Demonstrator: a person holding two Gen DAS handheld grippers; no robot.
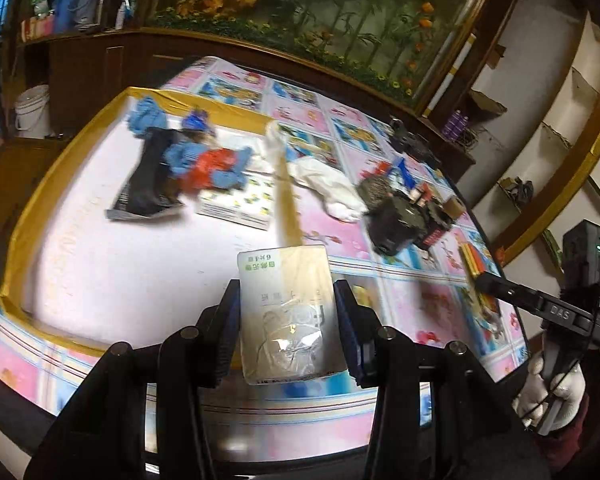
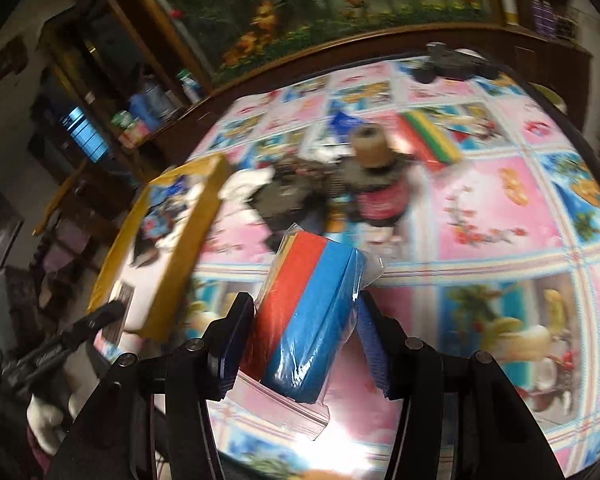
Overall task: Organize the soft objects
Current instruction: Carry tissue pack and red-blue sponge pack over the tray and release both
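Both sets of jaws are clamped on something right now. Left wrist view first: the left gripper [image 1: 286, 316] has its two blue pads pressed against the long sides of a beige tissue pack [image 1: 288, 312] wrapped in clear plastic, and the pack is up off the table, hanging over the near part of the tablecloth [image 1: 420, 256], the pink and blue cartoon one. Further back sits a white tray with a yellow rim [image 1: 60, 172], and it already has stuff in it: blue and red cloths [image 1: 204, 160] in a heap, a dark packet [image 1: 148, 176], and a flat printed tissue pack [image 1: 240, 204] near the tray's right edge. A white cloth [image 1: 328, 188] lies draped over that right edge and onto the table. To the right of it is a dark jumble of items [image 1: 404, 212], too blurry to sort out. Off at the far right you can see the other gripper held by a hand in a white glove [image 1: 552, 392].

Right wrist view: the right gripper [image 2: 296, 344] is pinching a bagged stack of sponges [image 2: 308, 320], orange and blue showing, tilted between the pads with the plastic bag hanging loose underneath. It's lifted clear of the tablecloth [image 2: 480, 208]. Behind it, pretty smeared, there's a roll of tape [image 2: 370, 146] sitting on top of a dark red thing, and a red-yellow-green striped pack [image 2: 428, 140] just right of that. The yellow-rimmed tray [image 2: 180, 248] shows at the left, with the left gripper and its gloved hand [image 2: 56, 408] down in the bottom left corner
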